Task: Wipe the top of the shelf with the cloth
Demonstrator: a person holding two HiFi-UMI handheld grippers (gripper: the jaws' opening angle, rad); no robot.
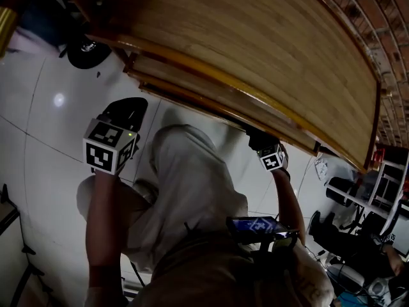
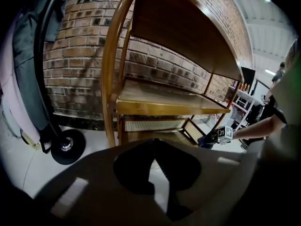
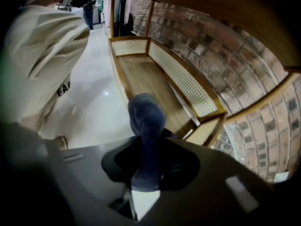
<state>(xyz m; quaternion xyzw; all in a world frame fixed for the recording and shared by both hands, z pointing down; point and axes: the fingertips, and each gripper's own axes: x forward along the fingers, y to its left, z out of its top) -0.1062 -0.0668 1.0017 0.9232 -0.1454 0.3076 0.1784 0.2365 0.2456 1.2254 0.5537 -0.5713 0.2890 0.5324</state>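
The cloth (image 3: 146, 126) was dark blue and bunched into a thick upright roll. It was pinched in the right gripper (image 3: 146, 160), whose jaws were closed on its lower part. It sat low beside the shelf (image 1: 255, 50), in front of the shelf's bottom board and well below its top. The left gripper (image 2: 154, 160) held nothing. Its jaws were brought together at the tips, out in front of the shelf, above the floor (image 1: 51, 126).

There was one cloth, one shelf and two grippers. The shelf had three wooden boards, one above another.

Only the right gripper view showed the cloth. Only the left gripper view showed all three boards at once, with the brick wall (image 2: 80, 55) behind the shelf and the right gripper small at the far end of the bottom board. Only the head view showed the upper face of the shelf's top, golden wood with a long grain.
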